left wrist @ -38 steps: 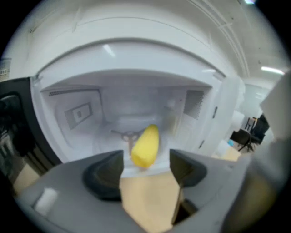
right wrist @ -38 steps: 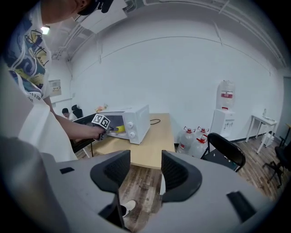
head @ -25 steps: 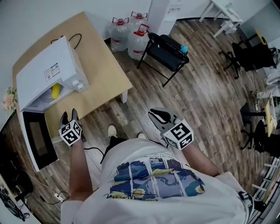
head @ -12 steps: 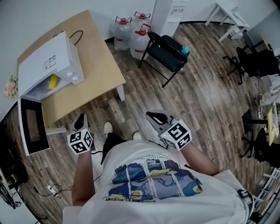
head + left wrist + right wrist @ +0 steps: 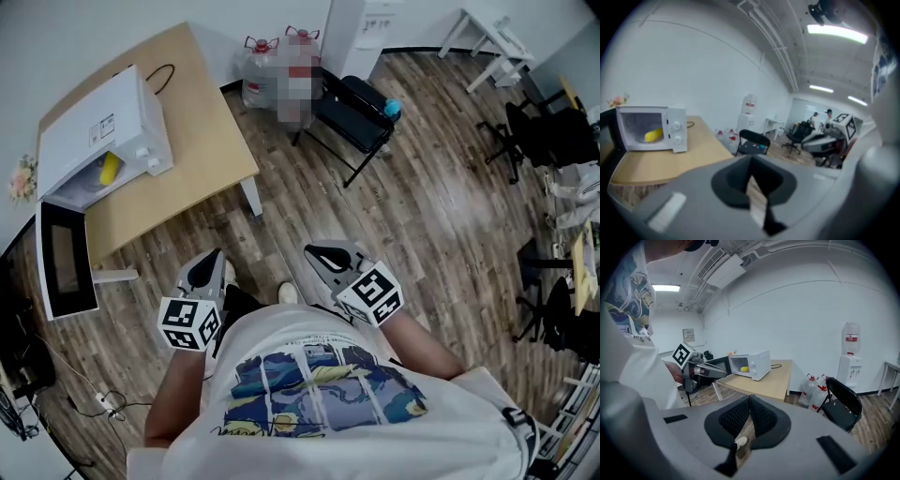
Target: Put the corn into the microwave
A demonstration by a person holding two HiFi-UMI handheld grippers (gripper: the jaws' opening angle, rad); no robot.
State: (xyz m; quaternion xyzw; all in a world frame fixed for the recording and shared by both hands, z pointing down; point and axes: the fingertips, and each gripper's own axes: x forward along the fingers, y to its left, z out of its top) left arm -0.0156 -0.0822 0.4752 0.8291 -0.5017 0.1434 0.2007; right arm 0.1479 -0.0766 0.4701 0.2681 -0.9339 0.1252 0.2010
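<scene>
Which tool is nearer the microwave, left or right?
Left. The left tool is just off the table, down-right of the microwave; the right tool is farther right.

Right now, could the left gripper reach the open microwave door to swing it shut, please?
Probably not from here. The left gripper, jaws shut, is held by the person's body, with bare floor between it and the microwave door. Nothing blocks the way; a step closer should do.

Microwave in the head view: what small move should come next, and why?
Probably move the left hand-held gripper toward the open door to swing it shut: the corn already lies inside the microwave, and that gripper, shut and empty, is nearest.
</scene>
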